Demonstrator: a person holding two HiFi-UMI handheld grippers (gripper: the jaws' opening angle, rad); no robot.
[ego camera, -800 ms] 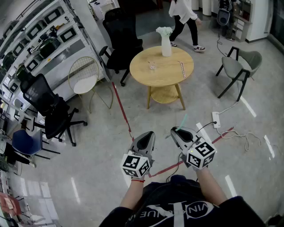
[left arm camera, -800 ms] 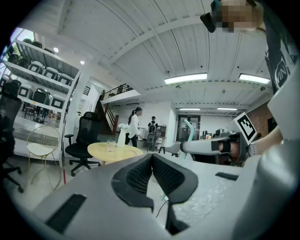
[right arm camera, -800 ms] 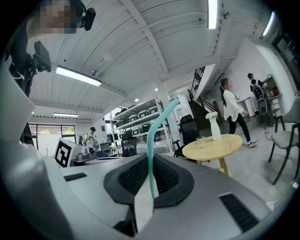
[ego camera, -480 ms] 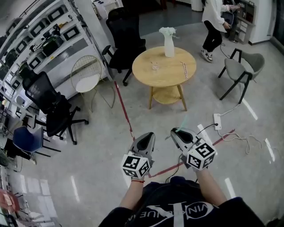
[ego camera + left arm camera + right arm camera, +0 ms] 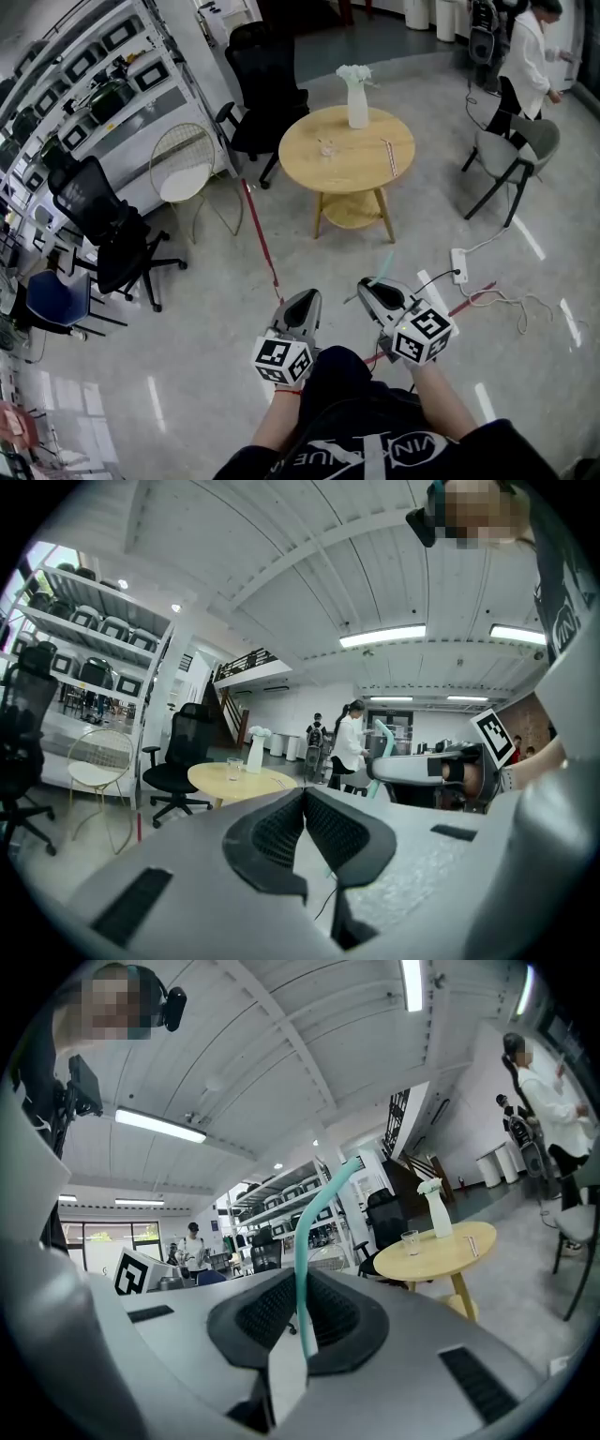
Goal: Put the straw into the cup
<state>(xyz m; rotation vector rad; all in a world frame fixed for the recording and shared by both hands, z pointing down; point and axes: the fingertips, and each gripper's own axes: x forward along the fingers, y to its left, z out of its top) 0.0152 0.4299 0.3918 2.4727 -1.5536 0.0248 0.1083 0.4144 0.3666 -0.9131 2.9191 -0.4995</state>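
Note:
My right gripper (image 5: pixel 375 289) (image 5: pixel 300 1290) is shut on a teal bendy straw (image 5: pixel 306 1232), which stands up from between its pads; the straw's tip (image 5: pixel 388 259) pokes out ahead of the jaws. Beside it, my left gripper (image 5: pixel 302 309) (image 5: pixel 305 801) is shut with nothing in it. The clear glass cup (image 5: pixel 325 147) (image 5: pixel 410 1241) (image 5: pixel 233 768) stands on a round wooden table (image 5: pixel 361 167), well ahead of both grippers across the floor. Another thin straw (image 5: pixel 391 155) lies on the table's right side.
A white vase (image 5: pixel 357 94) with flowers stands at the table's far edge. Black office chairs (image 5: pixel 265 84) and a wire chair (image 5: pixel 180 169) stand to the left, a grey chair (image 5: pixel 511 155) to the right. Cables and a power strip (image 5: pixel 459 260) lie on the floor; a person (image 5: pixel 530 66) walks at the back right.
Both grippers sit slightly lower in the head view and a dark knee now shows between the arms. The person in the background has walked from behind the table to the far right.

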